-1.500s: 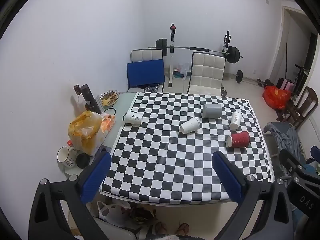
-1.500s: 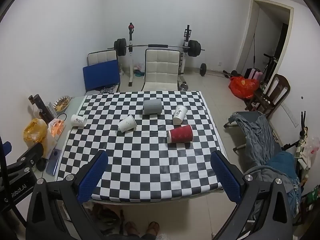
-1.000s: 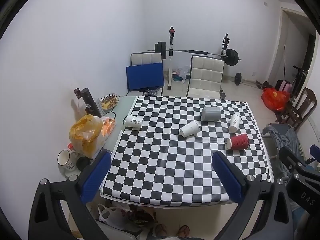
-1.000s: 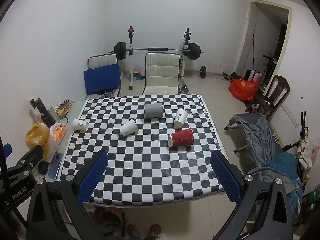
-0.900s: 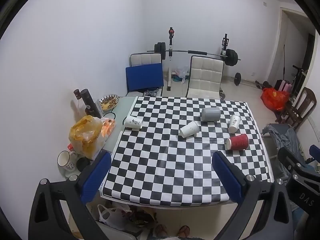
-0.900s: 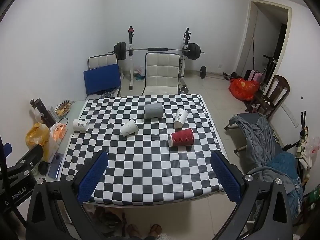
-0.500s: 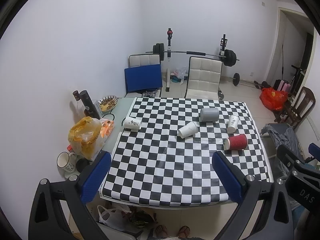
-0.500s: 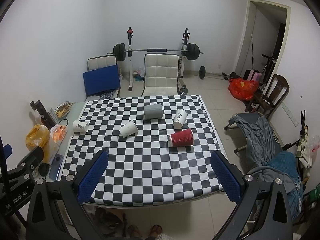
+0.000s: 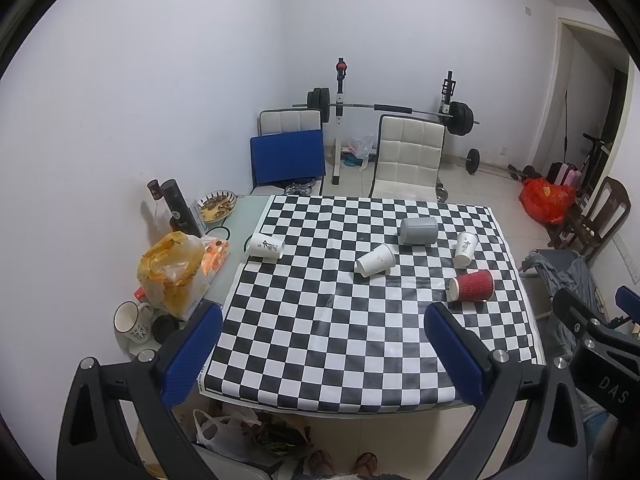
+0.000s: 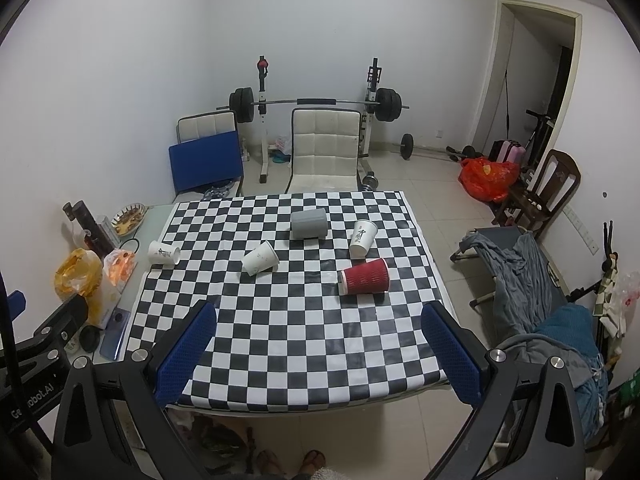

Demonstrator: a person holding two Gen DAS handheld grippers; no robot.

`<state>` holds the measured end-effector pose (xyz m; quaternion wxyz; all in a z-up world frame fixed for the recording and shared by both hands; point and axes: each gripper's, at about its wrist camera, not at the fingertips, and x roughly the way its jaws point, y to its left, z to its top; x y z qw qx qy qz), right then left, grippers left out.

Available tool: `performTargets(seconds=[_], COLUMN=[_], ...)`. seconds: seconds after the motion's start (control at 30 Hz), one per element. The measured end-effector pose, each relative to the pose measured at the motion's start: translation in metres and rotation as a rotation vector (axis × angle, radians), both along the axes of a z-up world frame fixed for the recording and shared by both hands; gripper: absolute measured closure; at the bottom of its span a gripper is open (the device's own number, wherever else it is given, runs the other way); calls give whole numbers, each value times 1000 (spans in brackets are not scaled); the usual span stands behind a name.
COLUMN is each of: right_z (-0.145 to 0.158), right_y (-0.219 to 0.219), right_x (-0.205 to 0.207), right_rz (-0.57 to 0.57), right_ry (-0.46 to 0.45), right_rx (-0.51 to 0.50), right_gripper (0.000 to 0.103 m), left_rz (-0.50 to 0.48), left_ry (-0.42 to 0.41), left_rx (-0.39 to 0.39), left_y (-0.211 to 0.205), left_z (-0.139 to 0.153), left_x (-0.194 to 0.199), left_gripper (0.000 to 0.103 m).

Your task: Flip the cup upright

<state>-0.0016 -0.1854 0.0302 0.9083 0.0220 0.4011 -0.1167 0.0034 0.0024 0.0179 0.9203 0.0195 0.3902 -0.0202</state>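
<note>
While both grippers hung high above the near edge of the checkered table (image 10: 280, 344), each pointed forward and down at it, holding nothing. The left gripper (image 9: 320, 344) had its blue fingers spread wide, and the right gripper (image 10: 316, 340) likewise. On the cloth lay five cups on their sides: grey cup (image 10: 308, 223), red cup (image 10: 365, 276), and three white cups (image 10: 259, 259) (image 10: 363, 238) (image 10: 164, 253).

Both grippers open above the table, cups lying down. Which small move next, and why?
Probably lower the right gripper toward the red cup: it lies on its side nearest that gripper, and both grippers hang open, holding nothing.
</note>
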Motion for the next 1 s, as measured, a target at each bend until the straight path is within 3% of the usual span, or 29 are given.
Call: performTargets(seconds=[1.0], right_z=[2], right_y=[-1], right_x=[-3], right_rz=[0], right_ry=[-8], right_rx=[5], right_gripper=[0], left_rz=[1], left_ry=[-10], left_rx=[-7], left_y=[-2], left_z=[8], left_x=[-2], left_gripper=[0])
